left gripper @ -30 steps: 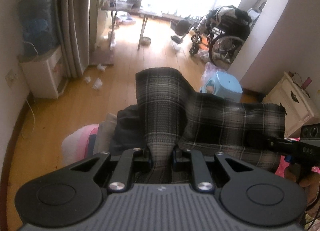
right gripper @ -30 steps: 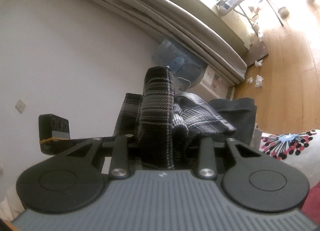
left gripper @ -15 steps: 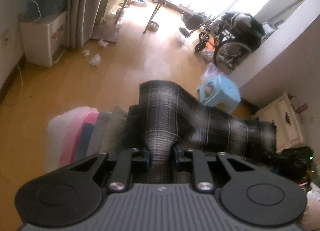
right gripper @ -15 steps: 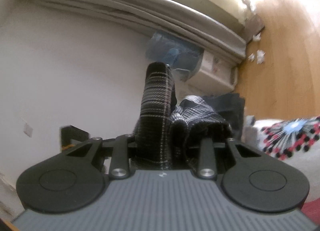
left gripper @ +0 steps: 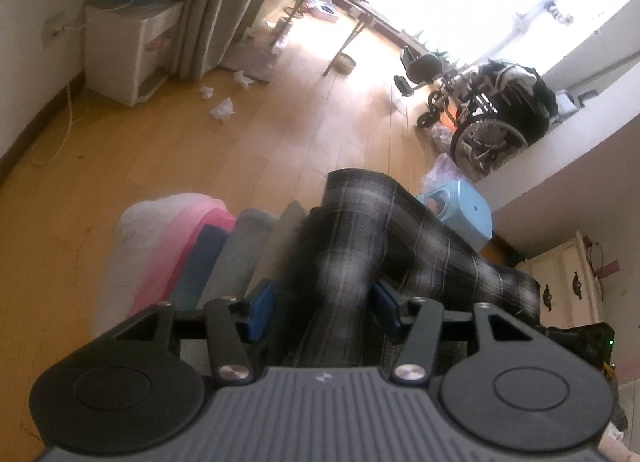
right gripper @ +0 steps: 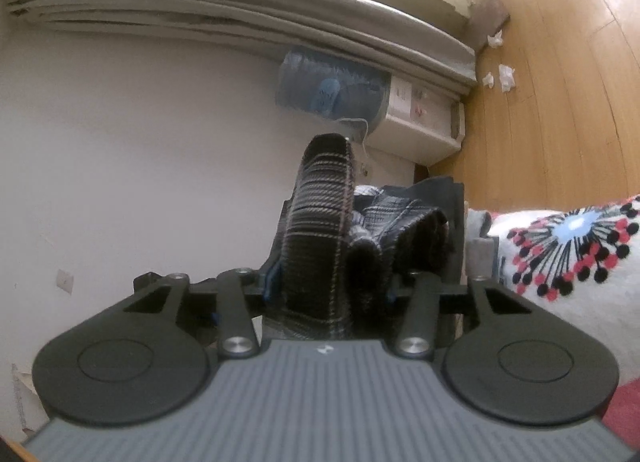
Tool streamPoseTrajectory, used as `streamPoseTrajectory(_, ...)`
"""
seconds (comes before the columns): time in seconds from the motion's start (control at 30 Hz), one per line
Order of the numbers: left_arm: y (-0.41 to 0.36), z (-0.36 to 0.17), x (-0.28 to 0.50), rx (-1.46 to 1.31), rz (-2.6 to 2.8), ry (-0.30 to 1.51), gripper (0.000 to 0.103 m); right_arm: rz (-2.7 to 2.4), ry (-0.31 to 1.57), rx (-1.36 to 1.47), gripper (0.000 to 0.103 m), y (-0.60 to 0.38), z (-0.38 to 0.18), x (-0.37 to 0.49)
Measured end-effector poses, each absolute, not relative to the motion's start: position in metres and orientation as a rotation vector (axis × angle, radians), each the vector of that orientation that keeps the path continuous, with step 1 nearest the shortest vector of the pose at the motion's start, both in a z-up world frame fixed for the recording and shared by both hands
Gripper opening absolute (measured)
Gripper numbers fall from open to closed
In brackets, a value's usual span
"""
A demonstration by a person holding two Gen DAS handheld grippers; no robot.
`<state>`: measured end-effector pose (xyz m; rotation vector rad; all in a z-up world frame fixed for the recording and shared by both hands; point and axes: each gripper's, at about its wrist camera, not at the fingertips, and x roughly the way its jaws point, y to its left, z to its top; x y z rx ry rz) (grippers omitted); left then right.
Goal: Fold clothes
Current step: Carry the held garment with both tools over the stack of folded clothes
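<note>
A black-and-white plaid garment (left gripper: pixel 352 246) lies folded over the top of a stack of folded clothes (left gripper: pixel 200 254) in pink, blue and grey. My left gripper (left gripper: pixel 324 310) points down at it and its jaws are opening. The cloth runs loosely between the blue pads (left gripper: pixel 262 312), which stand off it. In the right wrist view the plaid garment (right gripper: pixel 320 214) bunches thickly between the fingers of my right gripper (right gripper: pixel 332 286). Those jaws are opening too, with the pads still against the folds. A dark garment (right gripper: pixel 440 198) lies just beyond.
A wooden floor (left gripper: pixel 280 122) with paper scraps (left gripper: pixel 222 108) stretches ahead. A light blue stool (left gripper: pixel 460 214) stands right behind the stack, with a wheelchair (left gripper: pixel 492 118) farther off. A white cabinet (left gripper: pixel 128 50) and curtain are at left. A patterned white cover (right gripper: pixel 572 238) lies at right.
Both grippers have sunk and rolled while bringing the plaid garment down onto the stack. The left jaws, shut on the cloth before, now stand well apart. The right jaws have widened slightly.
</note>
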<state>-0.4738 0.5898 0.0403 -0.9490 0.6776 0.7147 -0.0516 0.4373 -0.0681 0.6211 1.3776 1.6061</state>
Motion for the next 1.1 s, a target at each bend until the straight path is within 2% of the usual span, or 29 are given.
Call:
streamPoseTrajectory(0.27,0.532,0.059,-0.519,-0.887,0.700,0.678,0.061,1.650,1.303,0.521,0.060,0.415,-0.052,-0.059)
streamPoseTrajectory(0.5,0.498,0.046,-0.535,-0.871,0.689,0.713,0.061,1.640,1.296,0.520,0.060,0.389,-0.053,-0.062)
streamPoseTrajectory(0.8,0.488,0.033,-0.539,-0.876,0.640,0.664,0.059,1.633,1.347,0.506,0.060,0.364,-0.062,-0.073)
streamPoseTrajectory(0.93,0.485,0.032,-0.536,-0.878,0.635,0.658,0.056,1.653,1.398,0.449,0.060,0.357,-0.071,-0.085)
streamPoseTrajectory(1.1,0.484,0.032,-0.533,-0.869,0.637,0.666,0.046,1.689,1.399,0.396,0.057,0.353,-0.070,-0.098)
